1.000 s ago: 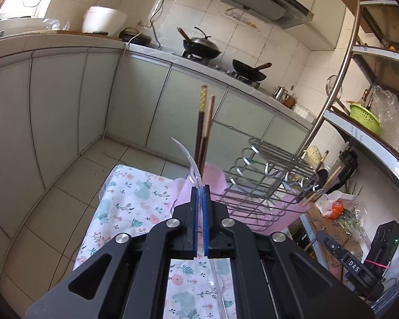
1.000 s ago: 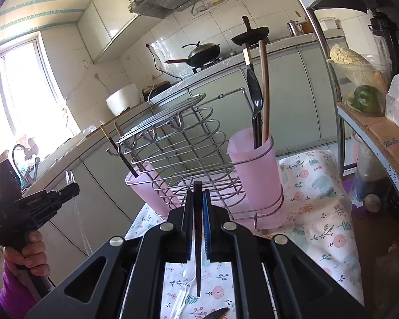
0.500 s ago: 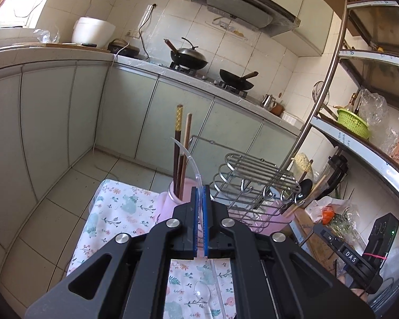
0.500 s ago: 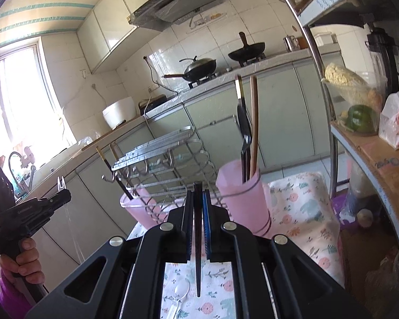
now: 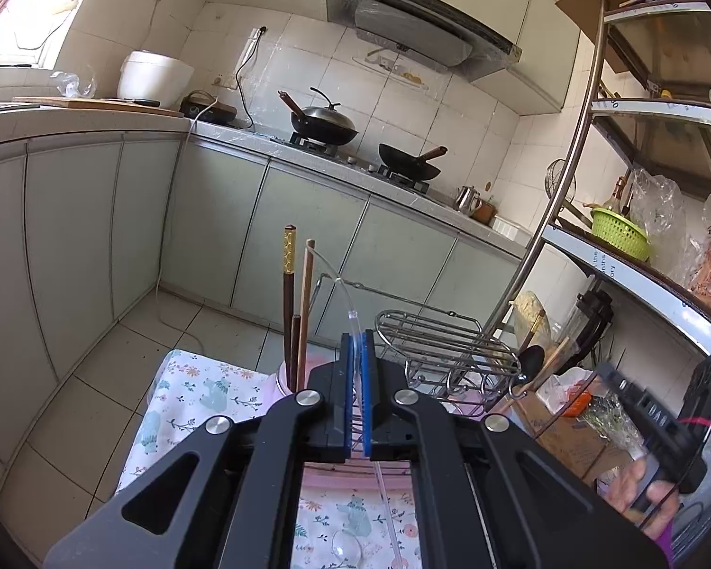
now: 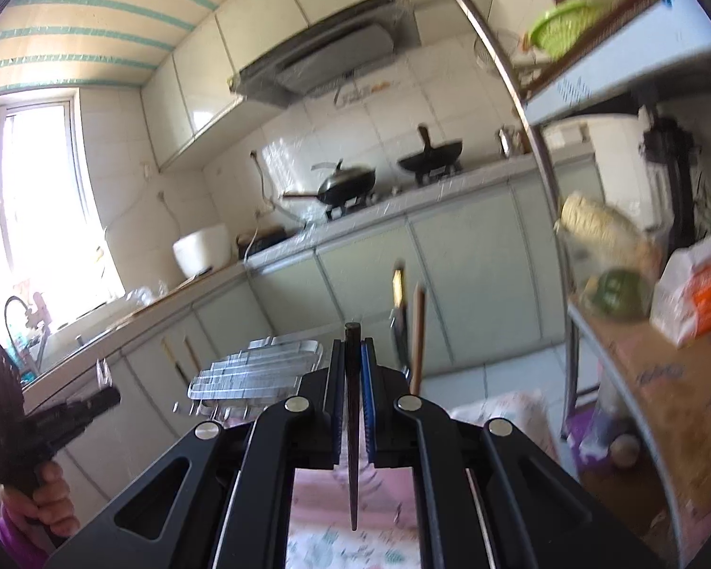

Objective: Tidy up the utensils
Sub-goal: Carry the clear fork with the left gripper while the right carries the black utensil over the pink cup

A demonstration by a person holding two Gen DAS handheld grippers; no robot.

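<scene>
Nearest us, our left gripper (image 5: 355, 393) is clenched on a clear plastic spoon (image 5: 350, 327), its bowl hanging low over the floral tablecloth (image 5: 199, 393). Our right gripper (image 6: 353, 398) clamps a dark tapered chopstick (image 6: 353, 431), point down. Both have risen since a second ago, so the wire dish rack (image 5: 445, 341) and its pink plastic cup (image 5: 284, 384) of chopsticks now sit lower ahead; we judge both utensils lifted clear, ready for sorting.

Shiny metal wire rack (image 5: 450, 346), clear plastic spoon (image 5: 350, 313), dark wooden chopstick (image 6: 352, 426), floral cloth (image 5: 204, 403)
</scene>
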